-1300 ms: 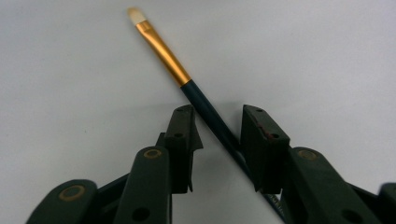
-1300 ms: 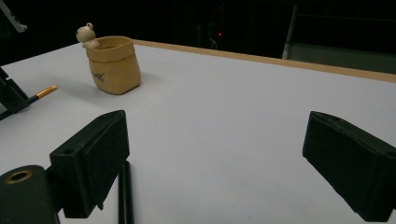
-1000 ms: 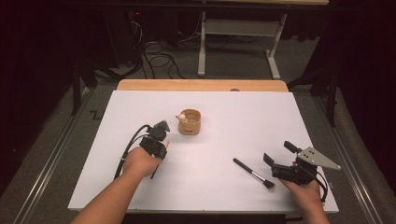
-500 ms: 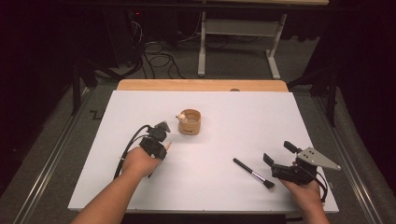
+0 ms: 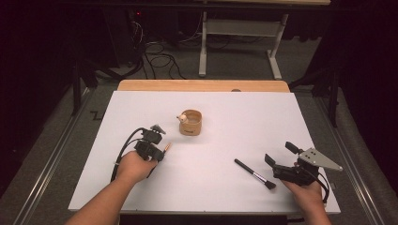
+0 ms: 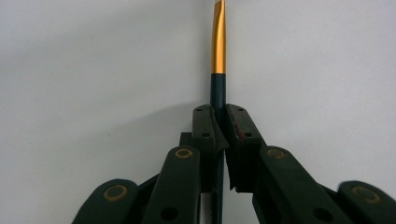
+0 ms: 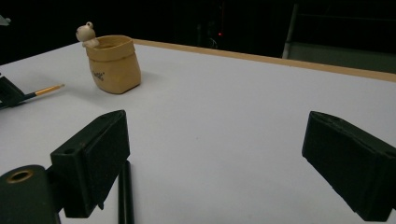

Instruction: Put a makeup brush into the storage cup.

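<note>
A tan pouch-shaped cup with a small figure on its rim stands mid-table; it also appears in the right gripper view. My left gripper lies on the white table to the cup's left. Its jaws are shut on a thin dark brush handle with a gold ferrule, whose gold end pokes out toward the cup. My right gripper rests open near the front right. A black brush lies just left of it, its handle beside the left jaw. Nothing sits between the open jaws.
The white table top has a wooden strip along its far edge. Beyond it are a dark floor, cables and a white table frame. The left gripper sits at the far left of the right gripper view.
</note>
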Tool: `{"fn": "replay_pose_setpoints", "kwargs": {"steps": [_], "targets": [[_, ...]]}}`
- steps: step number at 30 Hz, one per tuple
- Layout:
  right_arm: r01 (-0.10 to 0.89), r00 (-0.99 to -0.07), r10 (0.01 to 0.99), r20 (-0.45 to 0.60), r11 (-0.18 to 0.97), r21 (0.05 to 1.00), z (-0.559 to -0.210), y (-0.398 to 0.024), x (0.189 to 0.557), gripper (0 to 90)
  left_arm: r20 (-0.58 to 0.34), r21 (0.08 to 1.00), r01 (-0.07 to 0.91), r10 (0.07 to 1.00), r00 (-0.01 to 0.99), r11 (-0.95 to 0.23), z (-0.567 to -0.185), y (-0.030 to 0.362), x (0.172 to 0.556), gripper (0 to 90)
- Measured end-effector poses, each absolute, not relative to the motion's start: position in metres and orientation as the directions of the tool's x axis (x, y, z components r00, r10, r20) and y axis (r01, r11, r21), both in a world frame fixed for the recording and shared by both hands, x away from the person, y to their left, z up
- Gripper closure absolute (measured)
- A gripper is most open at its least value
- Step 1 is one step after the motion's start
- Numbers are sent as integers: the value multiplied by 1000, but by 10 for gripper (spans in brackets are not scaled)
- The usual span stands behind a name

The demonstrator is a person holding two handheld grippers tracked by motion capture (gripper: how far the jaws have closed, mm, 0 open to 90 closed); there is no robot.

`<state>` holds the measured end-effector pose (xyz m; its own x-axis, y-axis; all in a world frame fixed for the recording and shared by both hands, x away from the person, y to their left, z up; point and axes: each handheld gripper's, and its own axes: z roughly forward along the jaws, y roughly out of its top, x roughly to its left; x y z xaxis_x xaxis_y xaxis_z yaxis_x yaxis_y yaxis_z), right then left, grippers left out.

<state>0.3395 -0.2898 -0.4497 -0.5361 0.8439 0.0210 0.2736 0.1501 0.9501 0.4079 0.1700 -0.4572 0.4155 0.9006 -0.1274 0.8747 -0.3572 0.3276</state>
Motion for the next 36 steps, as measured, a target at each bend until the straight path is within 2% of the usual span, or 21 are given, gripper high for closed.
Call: {"fn": "replay_pose_setpoints", "kwargs": {"steps": [6, 16, 26, 36], "targets": [[273, -537, 843, 19, 152, 950, -450, -289, 339, 84, -186, 401, 861, 892, 412, -314, -448, 183, 402, 831], [275, -537, 844, 20, 153, 949, -451, -288, 339, 84, -216, 472, 849, 902, 373, -238, -445, 194, 397, 830], [276, -535, 845, 23, 148, 950, -451, -289, 339, 85, -201, 608, 778, 916, 347, -161, -443, 201, 388, 831], [272, -542, 840, 15, 159, 949, -452, -287, 340, 85, -145, 738, 661, 925, 352, -136, -450, 204, 374, 831]]}}
